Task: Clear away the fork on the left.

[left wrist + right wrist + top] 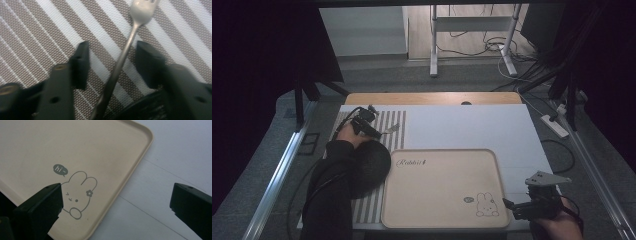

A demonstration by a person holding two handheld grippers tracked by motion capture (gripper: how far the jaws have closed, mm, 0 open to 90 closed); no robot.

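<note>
Straddling the fork (125,53) handle on the striped mat (37,30) with left gripper (112,60) jaws unclenched, not yet pinching; lifting remains, right gripper (116,202) idling wide open.

A wooden table (432,98) carries a white cover sheet (472,125) that spans nearly its whole top, leaving a strip of wood bare at the far edge. On the sheet's left part lies a brown-and-white striped placemat (389,127), which bears a metal fork (130,42) at its far end and a black round plate (369,167) nearer the person. Just right of the placemat lies a beige tray (439,220) printed with a rabbit, its left rim beside the plate.
</note>
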